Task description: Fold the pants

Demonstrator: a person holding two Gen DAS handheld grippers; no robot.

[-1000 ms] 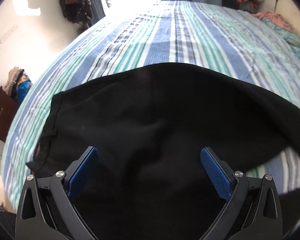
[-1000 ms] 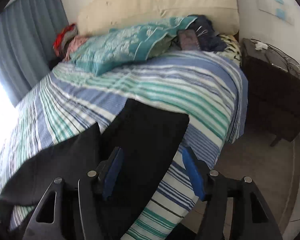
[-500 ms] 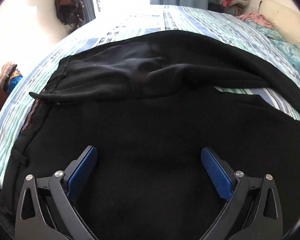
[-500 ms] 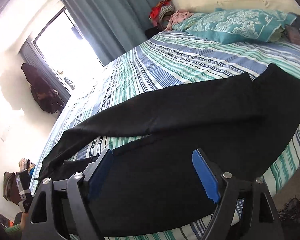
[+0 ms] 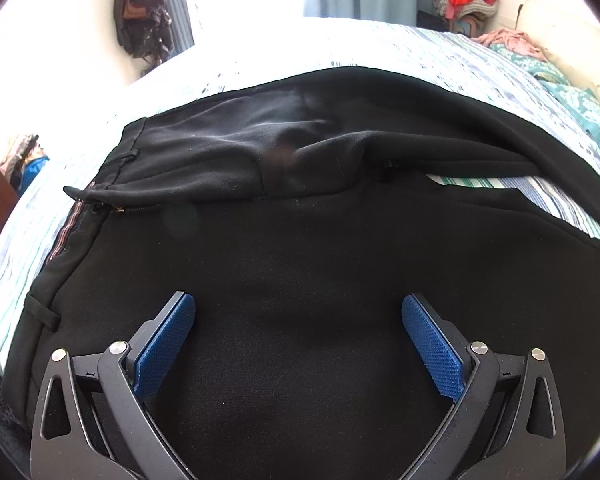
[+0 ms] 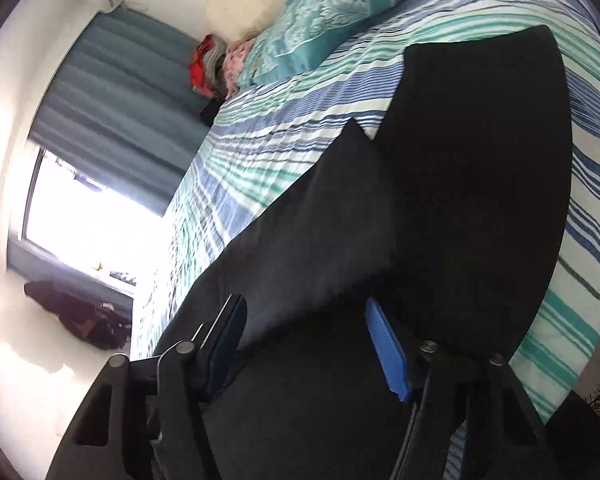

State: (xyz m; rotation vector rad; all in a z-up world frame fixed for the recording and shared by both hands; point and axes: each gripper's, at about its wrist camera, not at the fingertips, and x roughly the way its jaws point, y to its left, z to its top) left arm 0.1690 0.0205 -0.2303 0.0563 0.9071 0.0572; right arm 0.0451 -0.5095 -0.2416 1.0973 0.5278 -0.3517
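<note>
As the pants (image 5: pixel 300 240) lay limp across the bed (image 6: pixel 300 128), my left hand-held gripper (image 5: pixel 298 320) hung spread; my right hand-held gripper (image 6: pixel 306 340) was closing, cloth between, unpinched. Soft, floppy: grab the hem.

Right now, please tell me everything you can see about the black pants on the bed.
The black pants lie spread on the striped bedspread, made of a soft, matte, slightly linty cloth. The waistband is at the left in the left wrist view, with belt loops, a striped inner lining and an open zipper. The upper layer there is rumpled and turned back. The two legs run apart toward the pillow side, with bedspread showing between them. Only the bedspread visibly touches them.
</note>
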